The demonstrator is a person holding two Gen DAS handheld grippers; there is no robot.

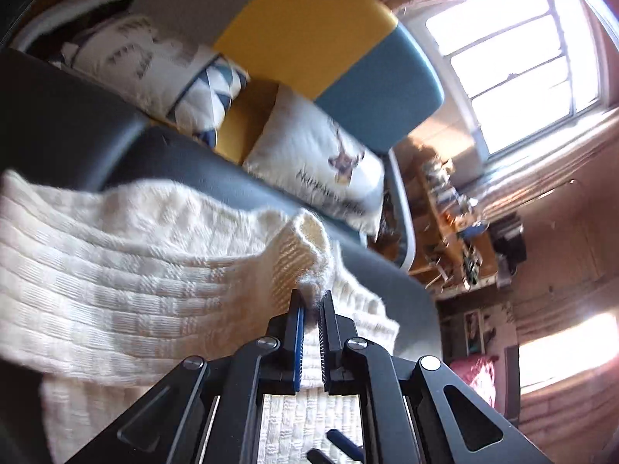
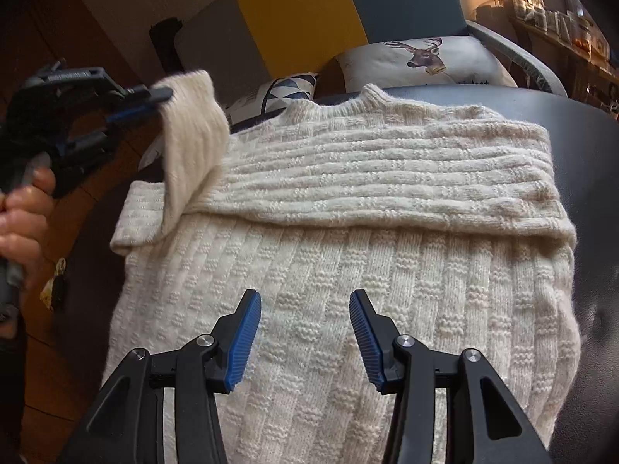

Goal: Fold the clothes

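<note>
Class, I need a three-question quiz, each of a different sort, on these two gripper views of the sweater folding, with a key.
1. True or false: the right gripper is shut on the sweater.
2. The left gripper holds: A the collar, B a sleeve cuff, C a pillow?
3. Fill in: the pillow behind the sweater shows a ____.

Key: 1 false, it hovers open; 2 B; 3 deer.
</note>
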